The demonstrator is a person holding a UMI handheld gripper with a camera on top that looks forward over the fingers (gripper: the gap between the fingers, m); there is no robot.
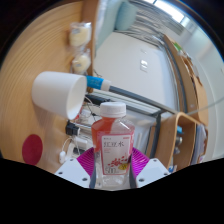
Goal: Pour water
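Note:
My gripper (112,168) is shut on a clear plastic bottle (112,140) with a white cap, a pink drink inside and a pink-and-white label. The magenta pads (87,160) press on both sides of the bottle's lower body. The bottle stands upright between the fingers. A white paper cup (60,92) appears to the left of the bottle and above it, seen tilted with its mouth toward the bottle. The view is strongly rolled, so the room looks tipped.
A wooden chair (180,130) stands to the right beyond the bottle. A blue-tipped object (97,81) and metal rack bars (140,108) lie behind the cup. A pink round item (33,148) sits at the left. A pale floor stretches beyond.

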